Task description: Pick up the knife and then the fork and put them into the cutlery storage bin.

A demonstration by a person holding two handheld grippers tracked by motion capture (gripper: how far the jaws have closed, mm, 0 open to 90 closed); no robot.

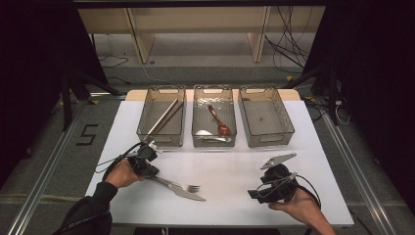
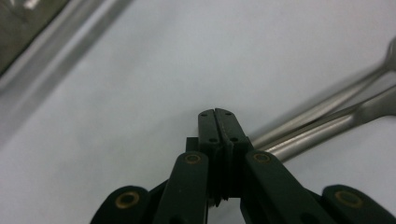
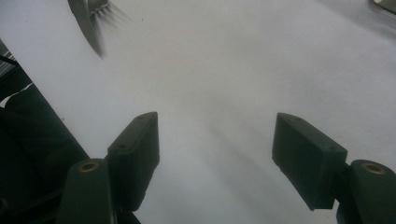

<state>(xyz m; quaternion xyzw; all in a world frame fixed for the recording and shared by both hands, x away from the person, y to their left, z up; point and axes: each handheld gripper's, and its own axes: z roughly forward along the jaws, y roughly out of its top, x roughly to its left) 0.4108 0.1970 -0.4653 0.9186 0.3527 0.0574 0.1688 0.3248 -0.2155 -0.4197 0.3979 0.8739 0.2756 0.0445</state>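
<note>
white table (image 1: pixel 230 171), left gripper (image 2: pixel 218 122) jaws closed beside fork (image 1: pixel 178 184).

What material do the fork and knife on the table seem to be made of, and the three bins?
Fork and knife: likely polished steel, silvery-grey with bright glints. The three bins: probably smoky transparent plastic, since the table shows through their walls.

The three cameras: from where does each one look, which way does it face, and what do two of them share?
High view: above the person's side, facing forward and down on the table; both forearms and tools show.
Left gripper view: rides on the left tool, facing low along its shut jaws toward two metal handles.
Right gripper view: rides on the right tool, facing across the table between open jaws.
Shared: fork and knife appear in the high and right gripper views.
</note>
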